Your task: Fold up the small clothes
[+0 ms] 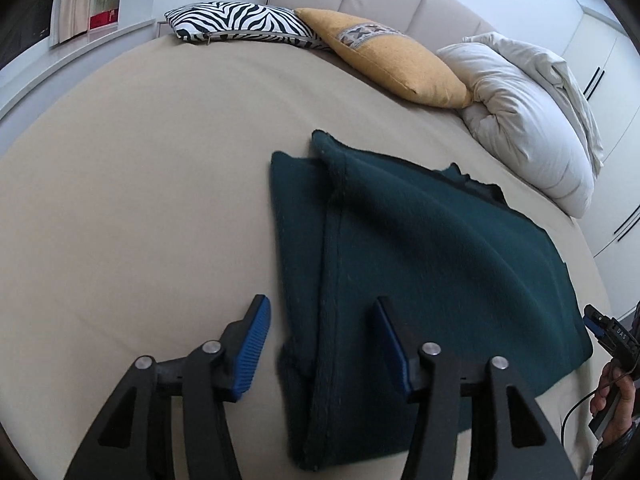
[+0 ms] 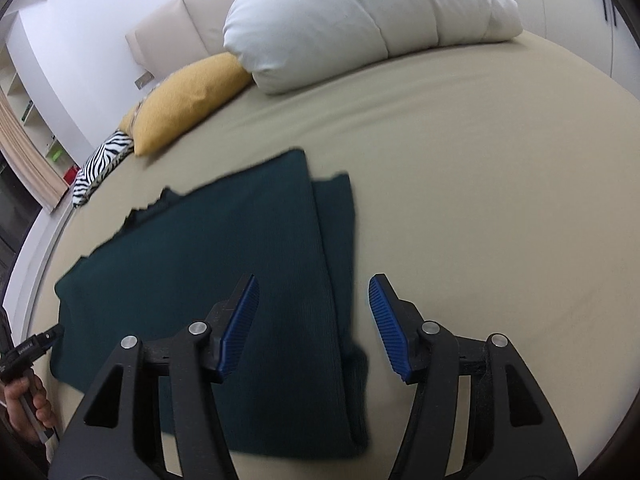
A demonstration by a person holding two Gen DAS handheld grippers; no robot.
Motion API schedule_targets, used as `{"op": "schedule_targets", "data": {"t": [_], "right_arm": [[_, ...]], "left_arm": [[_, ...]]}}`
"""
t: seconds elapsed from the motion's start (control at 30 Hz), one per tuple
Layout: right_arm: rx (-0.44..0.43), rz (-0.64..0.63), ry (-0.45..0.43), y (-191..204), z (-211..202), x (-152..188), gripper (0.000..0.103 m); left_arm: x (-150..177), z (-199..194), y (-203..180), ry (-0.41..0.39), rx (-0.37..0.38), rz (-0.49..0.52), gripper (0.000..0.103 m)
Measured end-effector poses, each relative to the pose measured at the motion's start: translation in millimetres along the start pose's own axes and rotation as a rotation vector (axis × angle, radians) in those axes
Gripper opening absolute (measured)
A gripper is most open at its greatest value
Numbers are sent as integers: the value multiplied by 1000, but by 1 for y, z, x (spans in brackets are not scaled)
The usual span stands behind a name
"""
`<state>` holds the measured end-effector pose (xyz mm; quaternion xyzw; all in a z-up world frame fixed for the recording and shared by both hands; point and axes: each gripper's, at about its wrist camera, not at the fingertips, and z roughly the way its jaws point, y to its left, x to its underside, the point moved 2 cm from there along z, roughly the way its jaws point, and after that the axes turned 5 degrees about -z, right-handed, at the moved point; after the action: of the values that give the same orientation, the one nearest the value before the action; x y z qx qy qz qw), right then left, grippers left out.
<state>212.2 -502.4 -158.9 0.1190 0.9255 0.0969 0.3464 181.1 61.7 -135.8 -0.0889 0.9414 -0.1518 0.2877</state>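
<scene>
A dark green knitted garment (image 1: 420, 264) lies flat on the beige bed, with a narrow fold turned in along each side. My left gripper (image 1: 320, 320) hovers open above the garment's left folded edge, blue pads apart, nothing between them. In the right wrist view the same garment (image 2: 208, 264) spreads to the left, and my right gripper (image 2: 314, 300) stands open over its right folded edge, holding nothing. The right gripper (image 1: 600, 332) and the hand on it show at the left wrist view's right edge. The left gripper (image 2: 44, 340) shows at the right wrist view's left edge.
At the head of the bed (image 1: 120, 200) lie a zebra-striped cushion (image 1: 240, 24), a yellow cushion (image 1: 392, 64) and a bundled white duvet (image 1: 528, 120). White wardrobe doors (image 1: 600, 60) stand to the right. Shelves and a curtain are far left.
</scene>
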Motion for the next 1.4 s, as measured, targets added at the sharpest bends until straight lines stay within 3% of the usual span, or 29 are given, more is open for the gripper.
{"op": "schedule_targets", "data": {"t": [0.17, 0.27, 0.33, 0.4, 0.47, 0.73, 0.87, 0.97, 1.03, 1.1, 1.23, 1.33, 1.4], "right_arm": [[2, -51, 22, 10, -10, 25, 47], [29, -106, 45, 19, -17, 39, 34], [46, -122, 65, 21, -17, 44, 32], [43, -102, 76, 16, -18, 48, 15], [38, -72, 72, 10, -22, 50, 6], [39, -72, 22, 6, -49, 53, 5], [34, -37, 40, -7, -48, 65, 5], [16, -3, 68, -19, -36, 71, 5], [-2, -10, 54, -16, -38, 68, 5], [6, -44, 51, -10, -39, 65, 8], [1, -56, 55, -2, -43, 62, 10], [2, -70, 49, 4, -47, 61, 11], [10, -83, 54, 7, -46, 62, 14]], "left_arm": [[3, -4, 4, 10, 7, -12, 40], [6, -7, 4, 12, 0, -5, 38], [8, -9, 3, 12, -2, -1, 28], [10, -12, 3, 7, 4, 2, 23], [10, -15, 1, 2, 11, 9, 21], [22, -40, -3, -39, 37, 5, 18], [32, -26, 4, -17, 20, 10, 20], [30, -22, 13, 4, 70, -33, 25], [28, -27, 15, 1, 69, -40, 36], [24, -35, 14, -16, 72, -54, 40], [25, -50, 3, -64, 64, -20, 42], [34, -56, -11, -94, 16, 53, 42], [40, -46, -18, -63, -18, 108, 41]]}}
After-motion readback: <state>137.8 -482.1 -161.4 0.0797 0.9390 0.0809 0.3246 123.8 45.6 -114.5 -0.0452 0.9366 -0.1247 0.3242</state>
